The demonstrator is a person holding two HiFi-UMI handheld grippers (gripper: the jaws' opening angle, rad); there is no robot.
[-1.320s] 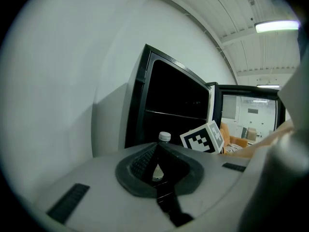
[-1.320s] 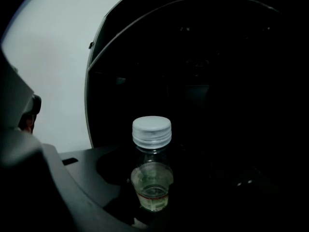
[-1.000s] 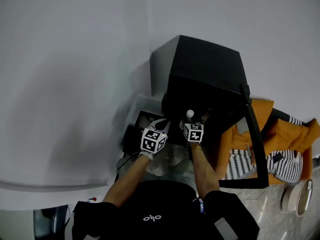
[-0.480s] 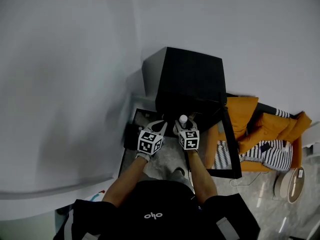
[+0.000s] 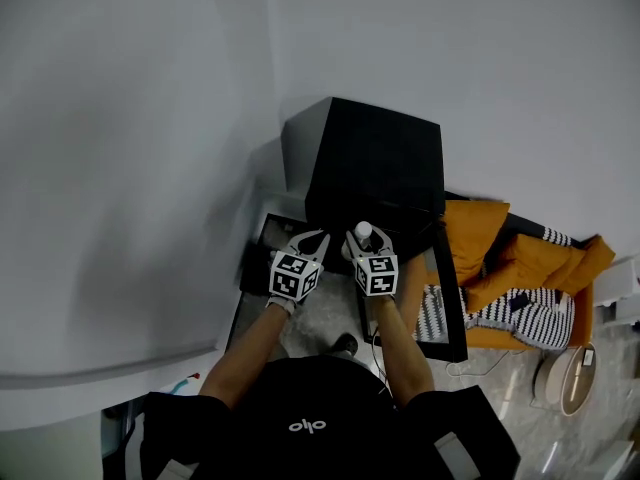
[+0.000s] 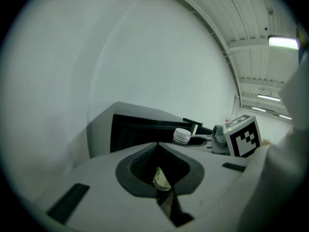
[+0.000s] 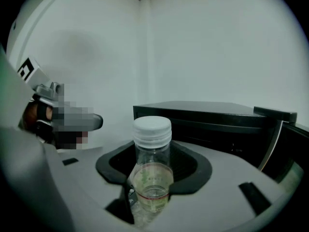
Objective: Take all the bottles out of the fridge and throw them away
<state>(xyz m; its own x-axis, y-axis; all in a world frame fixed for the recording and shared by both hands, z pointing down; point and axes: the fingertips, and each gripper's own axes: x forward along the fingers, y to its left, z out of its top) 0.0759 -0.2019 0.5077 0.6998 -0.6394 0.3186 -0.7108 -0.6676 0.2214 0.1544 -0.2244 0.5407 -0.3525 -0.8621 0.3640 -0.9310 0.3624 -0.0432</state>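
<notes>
In front of the black fridge [image 5: 375,158], two tools side by side: left tool [image 5: 314,242] closed, jaws together; right tool [image 5: 366,244] clamped round a clear, white-capped bottle [image 7: 152,170], upright, outside the fridge, just before its top.

The left gripper [image 5: 317,238] and the right gripper [image 5: 362,242], with its clear bottle [image 5: 363,231], are higher than before, raised from the open fridge [image 5: 375,158] mouth toward its top edge.

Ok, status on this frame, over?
Left gripper shut. Right gripper shut on clear white-capped bottle, held before the black fridge. Nothing seen in the way.
</notes>
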